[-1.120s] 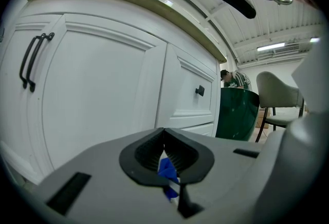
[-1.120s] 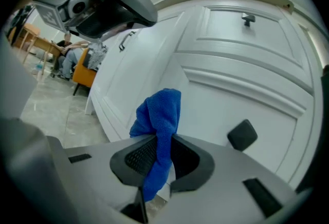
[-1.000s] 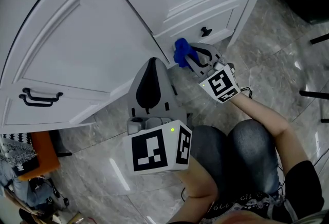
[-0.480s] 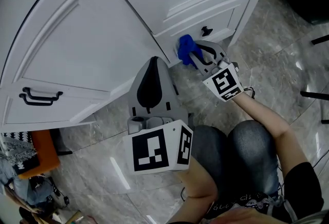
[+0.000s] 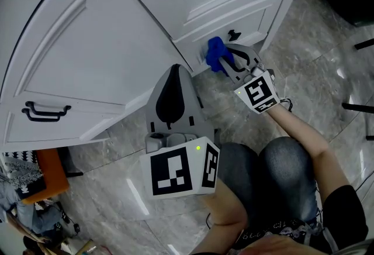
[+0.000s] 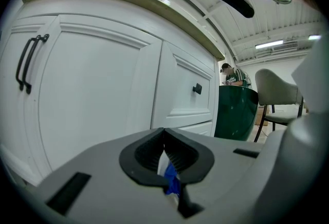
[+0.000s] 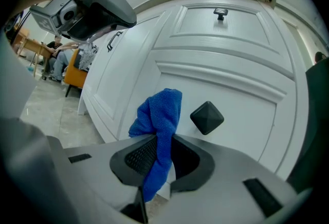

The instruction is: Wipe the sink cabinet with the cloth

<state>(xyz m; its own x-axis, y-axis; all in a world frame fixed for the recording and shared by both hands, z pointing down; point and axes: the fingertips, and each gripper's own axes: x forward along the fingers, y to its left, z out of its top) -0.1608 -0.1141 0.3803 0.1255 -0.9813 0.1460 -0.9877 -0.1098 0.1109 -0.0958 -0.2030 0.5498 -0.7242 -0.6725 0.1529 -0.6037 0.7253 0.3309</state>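
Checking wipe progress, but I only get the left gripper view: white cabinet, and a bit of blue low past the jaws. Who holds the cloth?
Observer: The right hand-held gripper does. Its jaws are shut on the cloth.
Operator: Where on the cabinet?
Observer: At the lower drawer, just left of its black knob. I cannot confirm contact.
Operator: And my left one?
Observer: In the head view, the left hand-held gripper sits left of the cloth and apart from it.
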